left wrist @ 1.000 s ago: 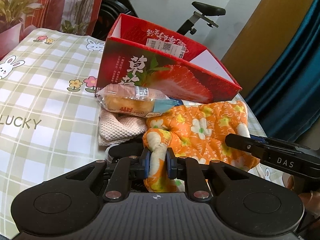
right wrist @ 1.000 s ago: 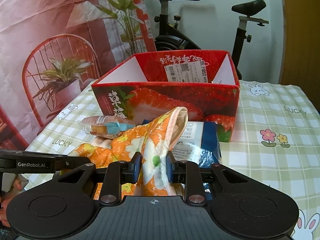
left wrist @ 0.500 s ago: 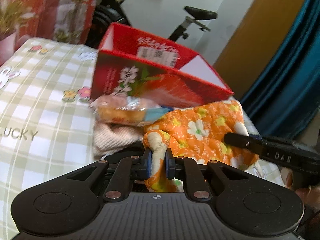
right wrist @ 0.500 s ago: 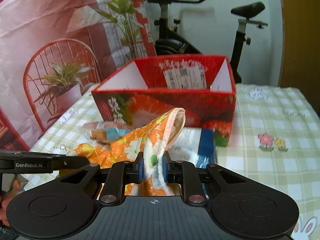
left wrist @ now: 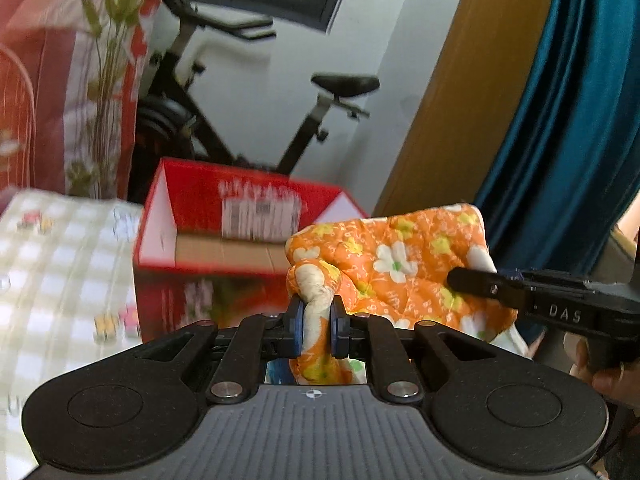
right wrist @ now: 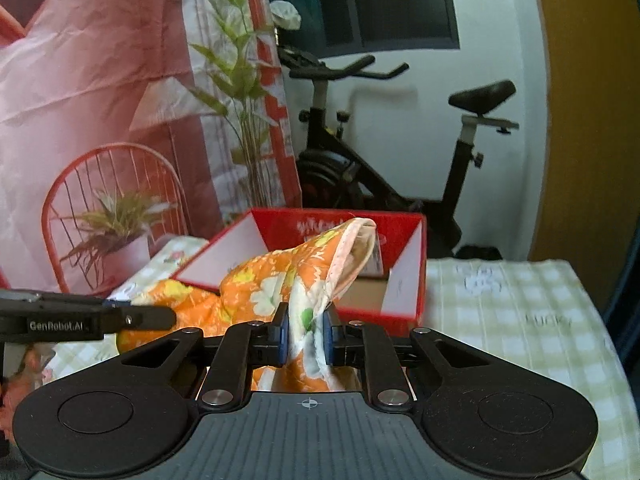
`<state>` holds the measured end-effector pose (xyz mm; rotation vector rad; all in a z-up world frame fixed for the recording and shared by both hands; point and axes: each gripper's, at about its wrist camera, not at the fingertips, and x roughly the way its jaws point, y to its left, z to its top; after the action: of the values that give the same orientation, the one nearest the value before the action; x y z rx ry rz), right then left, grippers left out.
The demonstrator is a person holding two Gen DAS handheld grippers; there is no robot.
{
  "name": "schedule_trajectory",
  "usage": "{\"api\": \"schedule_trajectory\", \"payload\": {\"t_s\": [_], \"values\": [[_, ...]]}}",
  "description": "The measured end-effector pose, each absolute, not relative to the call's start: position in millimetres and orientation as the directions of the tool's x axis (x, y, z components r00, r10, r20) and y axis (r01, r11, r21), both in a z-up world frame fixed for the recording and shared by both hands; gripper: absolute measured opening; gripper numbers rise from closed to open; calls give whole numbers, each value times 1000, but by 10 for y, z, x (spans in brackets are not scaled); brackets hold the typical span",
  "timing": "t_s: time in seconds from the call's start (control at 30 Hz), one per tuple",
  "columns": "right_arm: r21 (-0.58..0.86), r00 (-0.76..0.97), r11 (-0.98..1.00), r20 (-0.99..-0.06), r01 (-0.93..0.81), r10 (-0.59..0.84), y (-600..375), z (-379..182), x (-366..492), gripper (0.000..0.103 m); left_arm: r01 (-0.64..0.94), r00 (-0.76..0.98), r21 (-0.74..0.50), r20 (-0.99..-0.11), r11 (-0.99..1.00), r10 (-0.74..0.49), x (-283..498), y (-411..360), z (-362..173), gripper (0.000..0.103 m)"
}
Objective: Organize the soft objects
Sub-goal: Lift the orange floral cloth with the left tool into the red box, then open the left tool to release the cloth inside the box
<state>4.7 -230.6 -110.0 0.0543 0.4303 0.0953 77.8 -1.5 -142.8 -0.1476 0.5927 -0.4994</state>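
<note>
An orange floral quilted cloth [left wrist: 404, 264] hangs in the air between both grippers, in front of the open red strawberry box [left wrist: 240, 216]. My left gripper [left wrist: 316, 326] is shut on one bunched end of the cloth. My right gripper [right wrist: 305, 334] is shut on the other end [right wrist: 280, 292], near its pale lining. The right gripper also shows from the side in the left wrist view [left wrist: 520, 292]. The box [right wrist: 340, 224] looks empty inside, with a brown floor and a white label.
The table has a green checked cloth [right wrist: 520, 320] with flowers and rabbits. An exercise bike [right wrist: 380, 152] stands behind the table. A teal curtain [left wrist: 560, 120] hangs at the right, and a red printed backdrop [right wrist: 100, 100] at the left.
Both grippers have lifted the orange cloth up off the table, and the views now look down into the red box. The bread packet and pink knit cloth have dropped out of view.
</note>
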Motion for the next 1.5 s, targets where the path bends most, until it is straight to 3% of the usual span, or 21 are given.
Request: {"api": "schedule_trajectory", "payload": {"t_s": [0.2,0.53,1.13,1.27,1.3,1.37,1.5], "values": [[36,914,991,-382,-129,133,-2342,-873,446,15,379,761,-268,-454,886,-463,1082,18,-1233,13],[35,902,985,-396,-171,171,-2364,-750,1241,14,306,777,-273,-481,912,-405,1662,102,-1173,13],[127,798,980,-570,-152,198,-2571,-1505,2292,14,244,679,-255,-644,936,-353,2359,111,-1742,15],[137,755,980,-626,-142,197,-2589,-1716,2412,14,251,672,-230,-658,940,-340,2385,108,-1825,27],[139,744,981,-639,-139,196,-2590,-1759,2439,14,258,674,-218,-657,941,-337,2384,95,-1821,37],[139,729,981,-657,-134,193,-2592,-1816,2477,14,267,675,-217,-654,939,-343,2394,79,-1813,45],[96,697,986,-698,-134,163,-2529,-1865,2534,14,284,674,-208,-650,936,-350,2385,41,-1814,46]]}}
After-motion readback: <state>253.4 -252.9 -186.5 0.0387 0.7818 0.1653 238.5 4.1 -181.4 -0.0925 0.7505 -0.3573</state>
